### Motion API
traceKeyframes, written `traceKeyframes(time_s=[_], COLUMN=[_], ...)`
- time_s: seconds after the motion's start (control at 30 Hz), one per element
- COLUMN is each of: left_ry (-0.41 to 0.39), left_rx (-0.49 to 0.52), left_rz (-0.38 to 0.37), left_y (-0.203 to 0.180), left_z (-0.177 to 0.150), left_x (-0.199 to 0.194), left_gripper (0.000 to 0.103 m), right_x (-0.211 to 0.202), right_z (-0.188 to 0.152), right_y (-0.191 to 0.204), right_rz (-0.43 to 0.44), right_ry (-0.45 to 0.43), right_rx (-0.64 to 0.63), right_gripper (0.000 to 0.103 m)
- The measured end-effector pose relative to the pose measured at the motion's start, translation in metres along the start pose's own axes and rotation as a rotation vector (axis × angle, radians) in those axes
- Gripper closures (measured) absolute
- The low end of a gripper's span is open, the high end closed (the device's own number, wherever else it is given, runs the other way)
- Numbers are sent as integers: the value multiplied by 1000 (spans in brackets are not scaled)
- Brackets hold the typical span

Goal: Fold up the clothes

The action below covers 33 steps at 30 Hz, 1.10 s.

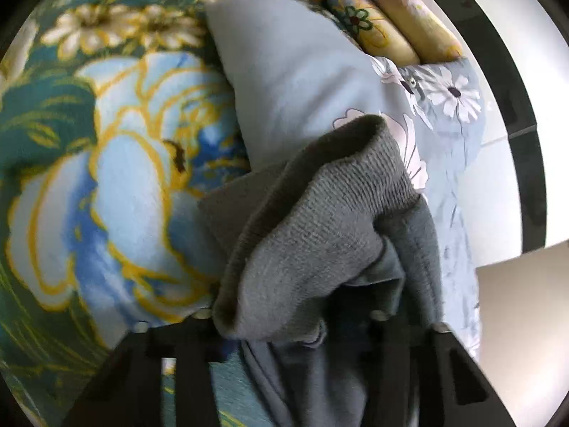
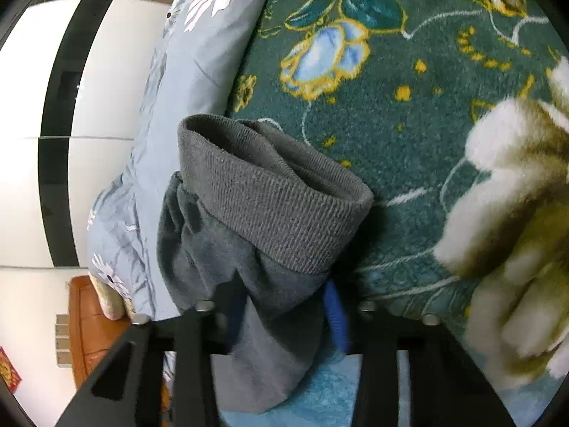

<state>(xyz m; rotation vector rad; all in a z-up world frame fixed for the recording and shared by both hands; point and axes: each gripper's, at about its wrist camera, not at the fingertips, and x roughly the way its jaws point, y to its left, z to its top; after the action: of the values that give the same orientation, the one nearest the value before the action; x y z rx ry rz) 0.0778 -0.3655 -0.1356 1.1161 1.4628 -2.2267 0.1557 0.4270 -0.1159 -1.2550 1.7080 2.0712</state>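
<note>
I see both tongs, left (image 1: 291, 323) and right (image 2: 284, 311), clenched on the grey garment (image 1: 320, 213) above the floral blanket (image 1: 106, 178). Beside it: pale quilt (image 1: 284, 71). Only left view shows rolled pillows (image 1: 402, 25); only right, wardrobe (image 2: 32, 178).

Directly ahead of the left gripper (image 1: 290, 320) a bunched grey garment with a ribbed cuff (image 1: 320, 213) fills the gap between the fingers — no way through there. To its left the green floral blanket (image 1: 71, 178) lies flat and open. Beyond the cuff a pale blue pillow (image 1: 284, 71) rises; two rolled bolsters (image 1: 409, 25) block the far end. Ahead and right of the right gripper (image 2: 284, 311) the blanket lies open.
</note>
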Motion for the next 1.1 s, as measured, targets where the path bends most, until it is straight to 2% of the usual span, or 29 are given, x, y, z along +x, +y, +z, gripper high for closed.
traceKeyframes(time_s=[0.1, 0.17, 0.27, 0.33, 0.5, 0.6, 0.73, 0.8, 0.87, 0.93, 1.0, 1.1], left_ry=[-4, -8, -14, -22, -36, -16, 52, 98, 165, 244, 310, 333], left_rx=[-9, -2, 8, 49, 129, 152, 180, 219, 244, 208, 124, 58], left_rz=[18, 41, 48, 41, -34, -53, -65, -24, 44, 116, 169, 130], left_y=[-4, -7, -17, -20, -42, -54, -40, -25, -3, 28, 61, 76], left_z=[-3, -4, -3, -8, -19, -15, -19, -25, -34, -41, -45, -44], left_x=[-2, -7, -31, -59, -121, -146, -184, -183, -166, -137, -112, -108], left_gripper=[80, 82, 83, 84, 84, 84, 84, 83, 83, 83, 83, 78], right_x=[-2, -8, -20, -29, -57, -85, -119, -116, -109, -95, -91, -93], right_z=[0, 1, 3, 4, 0, -8, -16, -16, -16, -15, -19, -22], right_y=[4, 12, 27, 41, 71, 77, 74, 52, 29, -1, -14, -14], right_rz=[-24, -35, -27, -16, 29, 69, 74, 3, -77, -142, -168, -178], right_ry=[-12, -22, -39, -42, -53, -64, -99, -86, -63, -24, -15, -16], right_rx=[1, -19, -58, -97, -210, -244, -286, -276, -260, -185, -144, -142], right_gripper=[84, 90, 92, 93, 93, 94, 94, 94, 94, 94, 94, 94])
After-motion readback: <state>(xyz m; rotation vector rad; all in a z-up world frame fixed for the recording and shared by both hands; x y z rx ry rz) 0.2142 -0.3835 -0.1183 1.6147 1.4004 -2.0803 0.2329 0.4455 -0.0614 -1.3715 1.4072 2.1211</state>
